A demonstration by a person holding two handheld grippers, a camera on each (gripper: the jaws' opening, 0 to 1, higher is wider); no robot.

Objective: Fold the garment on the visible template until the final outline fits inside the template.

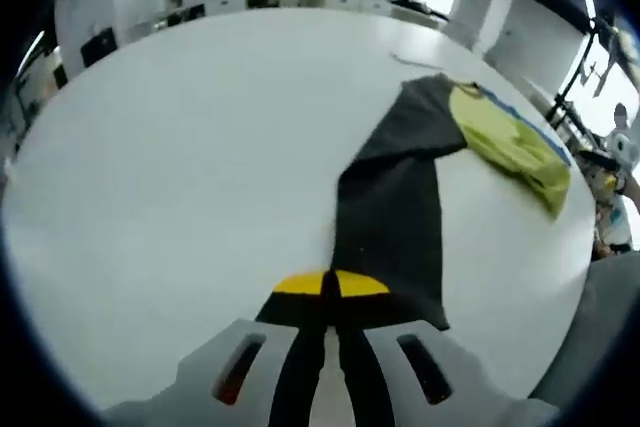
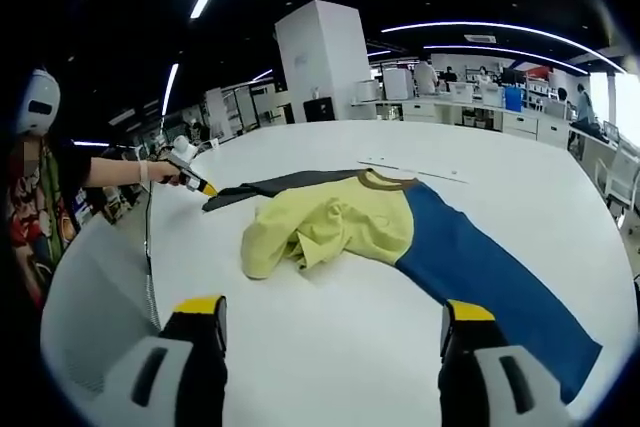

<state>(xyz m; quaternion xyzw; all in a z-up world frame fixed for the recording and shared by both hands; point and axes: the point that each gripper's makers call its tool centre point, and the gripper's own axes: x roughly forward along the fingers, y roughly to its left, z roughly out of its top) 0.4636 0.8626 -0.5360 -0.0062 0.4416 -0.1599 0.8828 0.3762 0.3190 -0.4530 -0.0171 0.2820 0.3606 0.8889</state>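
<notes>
The garment lies on a white table [image 1: 180, 177]. It has a bunched yellow-green body [image 2: 330, 227], a blue part [image 2: 480, 267] and a long dark grey sleeve [image 1: 395, 207]. My left gripper [image 1: 330, 285] is shut on the end of that dark sleeve, its yellow tips pressed together on the cloth. In the right gripper view, the left gripper [image 2: 200, 185] pulls the dark sleeve [image 2: 290, 183] out to the left. My right gripper [image 2: 335, 317] is open, a little short of the yellow body, with nothing between its fingers. A thin dark line [image 2: 410, 169] runs on the table behind the collar.
A person [image 2: 30, 177] stands at the table's left edge in the right gripper view, arm stretched out holding the left gripper. Desks, white pillars [image 2: 320, 57] and other people are beyond the table. Bare tabletop [image 2: 330, 347] lies between my right gripper and the garment.
</notes>
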